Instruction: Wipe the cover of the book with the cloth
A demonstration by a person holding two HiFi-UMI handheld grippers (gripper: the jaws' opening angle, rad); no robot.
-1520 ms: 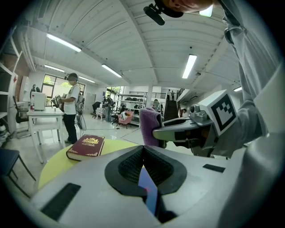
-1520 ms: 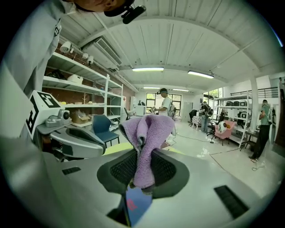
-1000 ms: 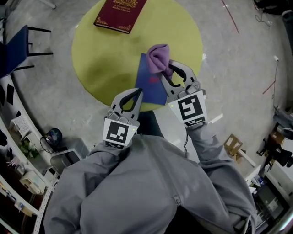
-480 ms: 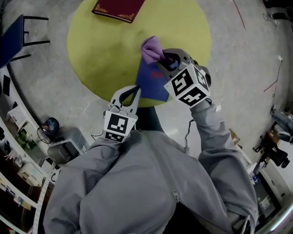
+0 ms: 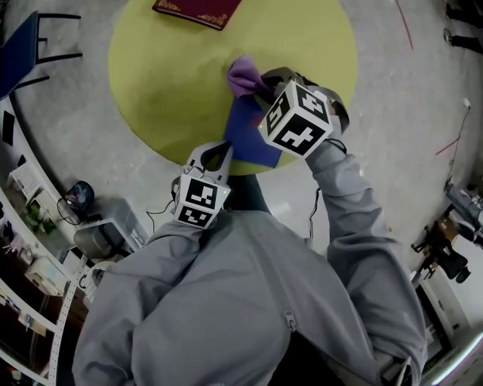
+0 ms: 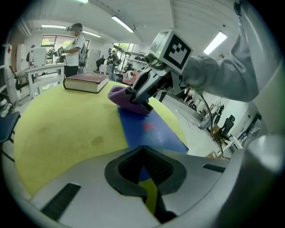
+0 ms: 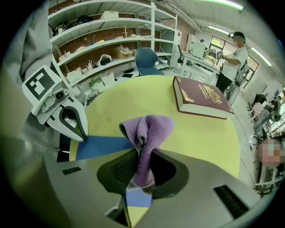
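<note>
Entry: right tongs point(image 5: 260, 81) clenched on purple cloth point(image 5: 243, 75), at far end of blue folder point(image 5: 253, 137). Left tongs point(image 5: 223, 147) closed, empty by my reading. Maroon book point(image 5: 198, 7) at 11 o'clock from cloth, far rim of bench point(image 5: 166, 83); right arm nearer

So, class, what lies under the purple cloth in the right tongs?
A blue sheet on the yellow table; the cloth covers the sheet's far end, so that part is hidden.
</note>
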